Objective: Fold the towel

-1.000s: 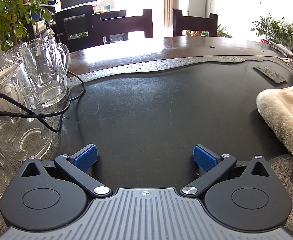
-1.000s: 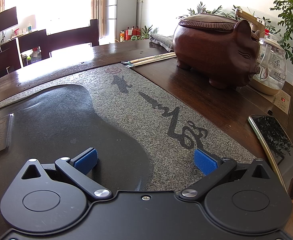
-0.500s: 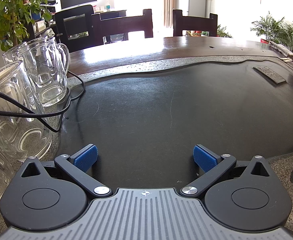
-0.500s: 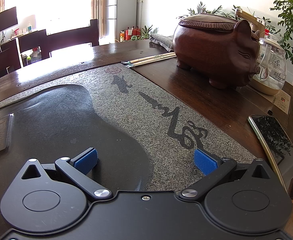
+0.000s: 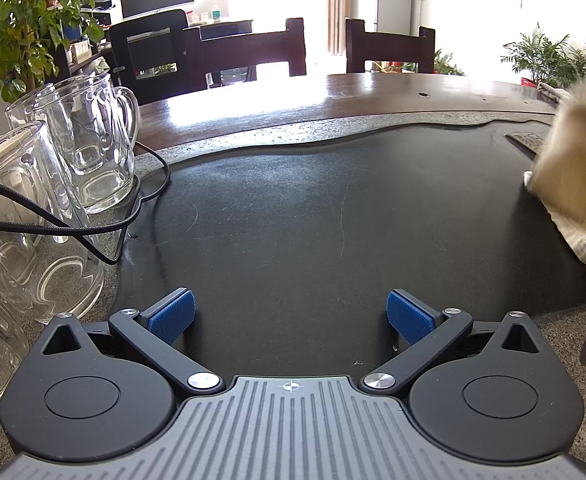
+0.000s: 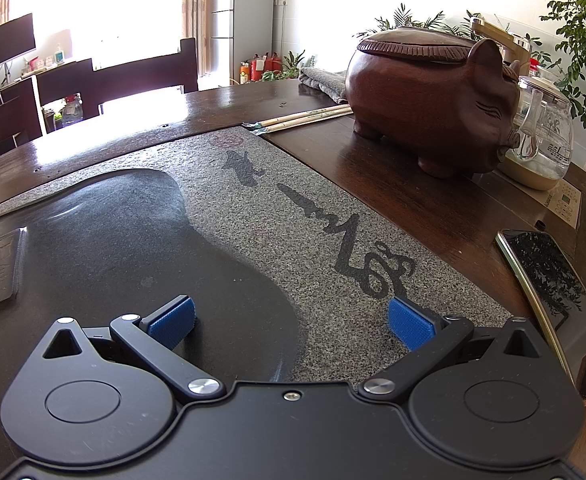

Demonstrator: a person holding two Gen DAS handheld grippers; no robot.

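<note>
Blue-padded left hand-held gripper (image 5: 291, 314) and right hand-held gripper (image 6: 291, 316) spread wide, holding nothing.

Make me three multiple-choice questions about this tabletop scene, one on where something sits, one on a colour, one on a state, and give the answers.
1. In the left wrist view, where is the towel?
A. far right edge
B. far left
C. between the fingers

2. What colour are the finger pads?
A. red
B. blue
C. green

3. What state is the left gripper in?
A. shut on the towel
B. open, holding nothing
C. shut on a glass mug

Answers: 1 A, the cream cloth enters at the right edge. 2 B, both pads are blue. 3 B, its jaws stand wide apart over the bare dark tray.
</note>
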